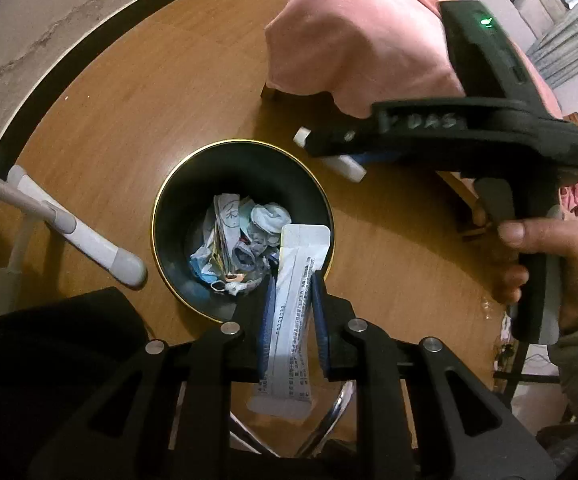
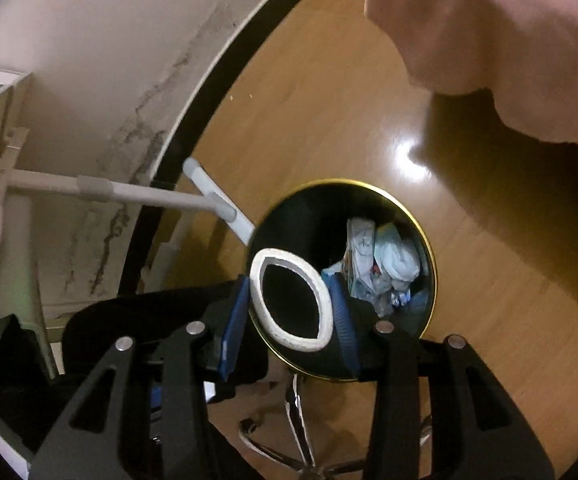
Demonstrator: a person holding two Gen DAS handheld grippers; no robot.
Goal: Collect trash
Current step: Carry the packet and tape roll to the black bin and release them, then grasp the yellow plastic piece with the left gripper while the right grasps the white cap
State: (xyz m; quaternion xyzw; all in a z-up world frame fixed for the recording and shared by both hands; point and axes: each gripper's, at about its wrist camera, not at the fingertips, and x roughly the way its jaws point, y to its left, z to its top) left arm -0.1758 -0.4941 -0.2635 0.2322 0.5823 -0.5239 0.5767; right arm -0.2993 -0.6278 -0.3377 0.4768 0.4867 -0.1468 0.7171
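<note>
The left gripper (image 1: 293,312) clamps a white packet (image 1: 293,320) above the bin (image 1: 245,152); the right gripper (image 2: 291,308) squeezes a white tube (image 2: 289,300) over it.

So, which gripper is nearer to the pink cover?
Right, it seems. The right gripper, holding a white tube, hangs between the bin and the pink cover; the left gripper, holding a white sachet, is on the bin's opposite side.
</note>
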